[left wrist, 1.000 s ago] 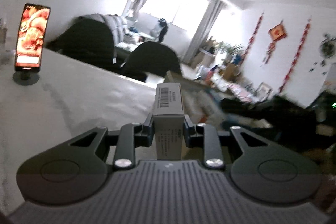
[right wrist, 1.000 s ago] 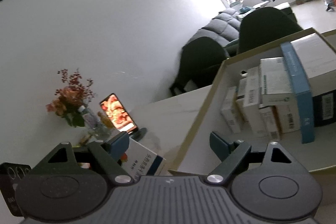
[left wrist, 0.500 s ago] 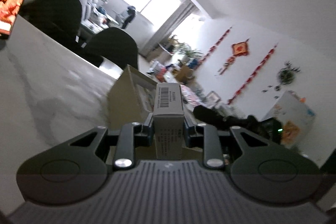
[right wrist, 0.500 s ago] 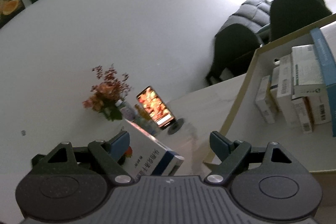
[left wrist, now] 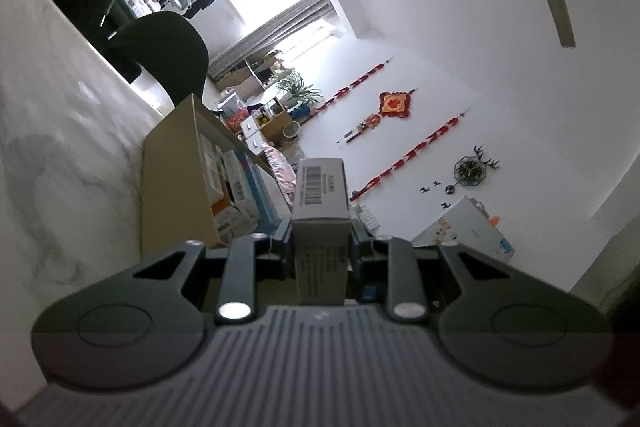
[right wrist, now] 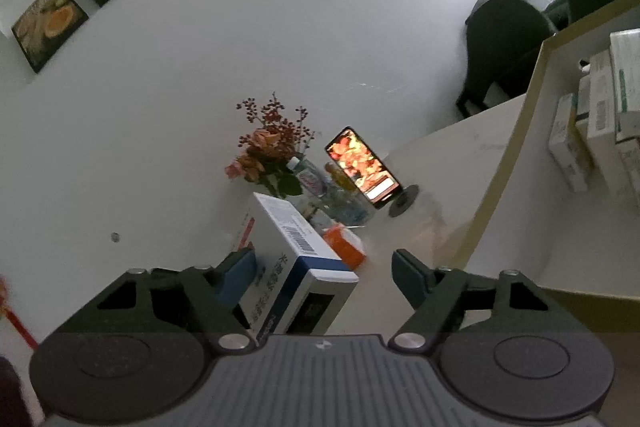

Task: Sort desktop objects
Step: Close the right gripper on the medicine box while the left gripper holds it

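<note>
In the left wrist view my left gripper (left wrist: pixel 320 243) is shut on a slim white box with a barcode (left wrist: pixel 320 195), held level above the table edge. Just ahead on its left stands an open cardboard box (left wrist: pixel 172 163) with several small cartons inside. In the right wrist view my right gripper (right wrist: pixel 322 267) has its jaws closing around a white-and-blue carton (right wrist: pixel 296 267) that lies on the table. The left pad sits close against the carton, while the right finger (right wrist: pixel 408 267) is still clear of it. A small orange box (right wrist: pixel 346 247) lies just behind the carton.
A lit phone on a round stand (right wrist: pixel 362 167) and a vase of flowers (right wrist: pixel 272 155) stand at the back of the white marble table (left wrist: pixel 60 131). The cardboard box's wall (right wrist: pixel 516 155) rises at the right. Dark chairs (left wrist: pixel 160 51) stand beyond the table.
The left gripper rolled and swung toward the cardboard box, still gripping the barcode box. The right gripper turned left, its jaws narrowed, and the white-and-blue carton now lies between them.
</note>
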### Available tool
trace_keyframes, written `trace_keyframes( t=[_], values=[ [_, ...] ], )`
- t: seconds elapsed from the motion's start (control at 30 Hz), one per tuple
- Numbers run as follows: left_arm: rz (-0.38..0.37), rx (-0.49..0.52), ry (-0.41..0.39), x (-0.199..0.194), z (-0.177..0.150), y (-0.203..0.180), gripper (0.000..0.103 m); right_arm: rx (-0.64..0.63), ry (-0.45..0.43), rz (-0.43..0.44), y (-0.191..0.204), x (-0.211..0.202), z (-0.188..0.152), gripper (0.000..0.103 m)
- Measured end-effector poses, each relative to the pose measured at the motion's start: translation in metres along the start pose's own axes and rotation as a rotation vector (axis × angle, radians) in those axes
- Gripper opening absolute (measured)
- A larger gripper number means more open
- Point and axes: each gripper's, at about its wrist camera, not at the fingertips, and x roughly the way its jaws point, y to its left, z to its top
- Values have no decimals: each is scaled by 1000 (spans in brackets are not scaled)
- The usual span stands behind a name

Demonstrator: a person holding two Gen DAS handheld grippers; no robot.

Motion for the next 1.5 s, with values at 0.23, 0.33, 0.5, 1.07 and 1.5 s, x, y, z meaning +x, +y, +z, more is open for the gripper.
trace_keyframes(
  t=[0.23, 0.33, 0.5, 1.07, 1.5],
  values=[
    [17, -59, -19, -5, 1, 8, 25, 47, 23, 18, -3, 2, 0, 53],
    [37, -76, -28, -8, 0, 11, 25, 87, 25, 17, -9, 3, -2, 51],
    [83, -90, -45, -8, -1, 13, 27, 149, 21, -4, -19, 7, -6, 50],
    [289, -9, -104, -13, 1, 1, 41, 240, 4, -40, -37, 12, -19, 39],
    [235, -1, -71, -18, 9, 1, 41, 193, 75, 20, -29, 15, -26, 40]
  ],
)
